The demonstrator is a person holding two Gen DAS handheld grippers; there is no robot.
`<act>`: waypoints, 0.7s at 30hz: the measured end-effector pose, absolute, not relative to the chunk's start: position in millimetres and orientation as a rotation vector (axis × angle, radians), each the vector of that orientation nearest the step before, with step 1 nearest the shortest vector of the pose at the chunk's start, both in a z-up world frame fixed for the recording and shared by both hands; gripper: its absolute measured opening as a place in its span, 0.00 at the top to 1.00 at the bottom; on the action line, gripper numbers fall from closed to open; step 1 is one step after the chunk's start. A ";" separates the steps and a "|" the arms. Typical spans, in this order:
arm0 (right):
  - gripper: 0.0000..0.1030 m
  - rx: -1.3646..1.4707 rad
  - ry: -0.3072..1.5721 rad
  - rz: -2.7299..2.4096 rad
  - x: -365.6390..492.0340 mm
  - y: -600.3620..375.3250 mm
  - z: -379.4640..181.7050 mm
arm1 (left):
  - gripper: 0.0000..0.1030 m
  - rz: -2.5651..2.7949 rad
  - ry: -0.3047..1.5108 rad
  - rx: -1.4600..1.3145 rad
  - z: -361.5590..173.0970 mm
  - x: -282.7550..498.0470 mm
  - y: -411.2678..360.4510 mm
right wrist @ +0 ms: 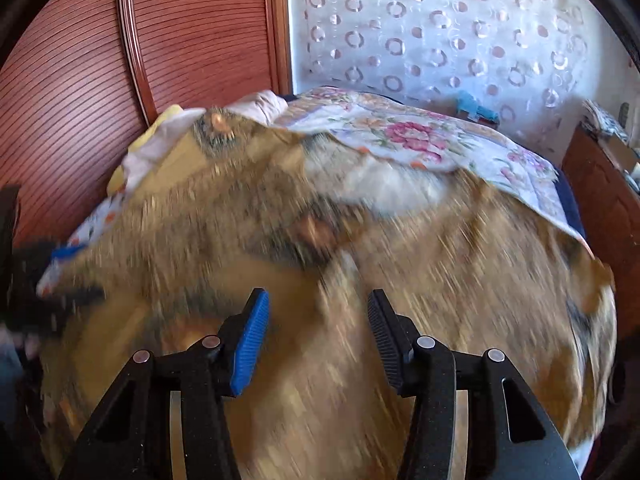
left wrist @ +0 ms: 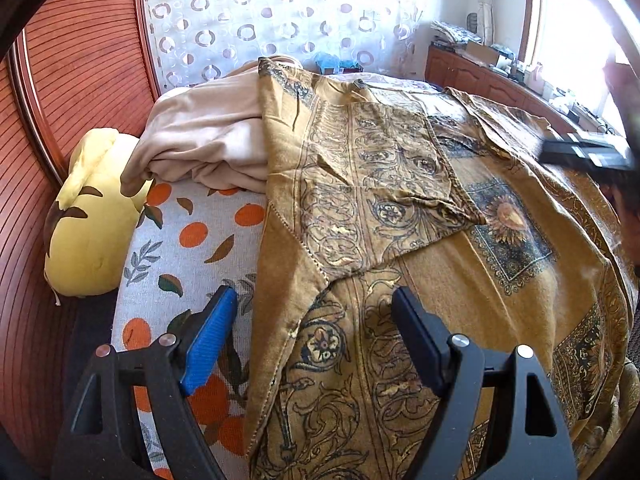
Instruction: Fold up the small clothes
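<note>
Mustard patterned cloth (left wrist: 460, 280) spread on bed, near corner folded over, left gripper (left wrist: 316, 300) fingers apart above its left edge, right gripper (right wrist: 318, 300) fingers apart, empty

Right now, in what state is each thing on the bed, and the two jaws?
Scarf: spread on the bed, one corner folded over its middle.
Beige cloth: crumpled in a heap, partly under the scarf.
Yellow pillow: lying at the bed's edge by the wooden wall.
Left gripper: jaws open, nothing between them, over the scarf's edge.
Right gripper: jaws open, empty; view blurred.
</note>
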State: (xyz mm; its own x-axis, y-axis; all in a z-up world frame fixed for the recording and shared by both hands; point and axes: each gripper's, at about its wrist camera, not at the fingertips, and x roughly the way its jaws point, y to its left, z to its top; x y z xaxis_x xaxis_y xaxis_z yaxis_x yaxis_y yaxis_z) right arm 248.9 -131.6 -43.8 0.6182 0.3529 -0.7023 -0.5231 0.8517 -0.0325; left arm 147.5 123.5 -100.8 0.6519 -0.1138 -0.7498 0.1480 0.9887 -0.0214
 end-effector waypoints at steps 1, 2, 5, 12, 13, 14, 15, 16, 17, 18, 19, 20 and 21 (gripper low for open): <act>0.48 -0.240 0.751 0.503 238.6 -143.5 -46.8 | 0.22 -0.146 0.847 0.043 -100.7 146.6 123.4; 0.48 -0.231 0.755 0.494 230.2 -158.4 -50.6 | 0.22 -0.145 0.848 0.043 -100.6 146.2 123.8; 0.46 -0.189 0.758 0.441 204.8 -202.4 -56.9 | 0.22 -0.139 0.856 0.036 -100.3 146.0 125.5; 0.45 -0.141 0.768 0.279 150.2 -298.0 -62.1 | 0.22 -0.135 0.810 0.047 -80.8 132.8 112.2; 0.45 -0.135 0.771 0.257 144.6 -309.8 -61.6 | 0.22 -0.145 0.792 0.042 -74.5 130.8 107.7; 0.45 -0.127 0.774 0.230 141.8 -321.0 -60.3 | 0.22 -0.156 0.776 0.034 -68.4 129.5 103.2; 0.45 -0.115 0.776 0.204 140.7 -333.2 -59.8 | 0.22 -0.180 0.755 0.017 -58.9 128.2 94.3; 0.45 -0.104 0.777 0.179 138.5 -343.9 -58.0 | 0.22 -0.200 0.745 0.008 -53.4 127.9 88.1; 0.45 -0.091 0.777 0.158 138.6 -353.4 -57.7 | 0.22 -0.227 0.736 0.001 -47.0 128.4 78.4; 0.45 -0.080 0.773 0.138 137.7 -362.5 -56.5 | 0.22 -0.243 0.733 -0.001 -43.9 129.0 72.1; 0.45 -0.072 0.772 0.124 137.5 -368.2 -49.4 | 0.22 -0.271 0.727 0.000 -40.0 130.4 61.5; 0.45 -0.068 0.774 0.106 140.5 -372.6 -50.1 | 0.22 -0.286 0.722 0.005 -37.7 131.6 52.8; 0.45 -0.063 0.780 0.087 143.1 -377.8 -50.9 | 0.22 -0.306 0.718 0.015 -36.0 133.8 40.0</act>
State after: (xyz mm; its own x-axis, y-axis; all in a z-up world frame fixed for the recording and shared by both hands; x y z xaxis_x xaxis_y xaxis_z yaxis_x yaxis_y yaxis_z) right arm 143.1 -377.8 -50.9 0.7077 0.0552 -0.7043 -0.1018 0.9945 -0.0244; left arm 133.8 40.0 -36.0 0.7107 -0.2708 -0.6493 0.2814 0.9553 -0.0905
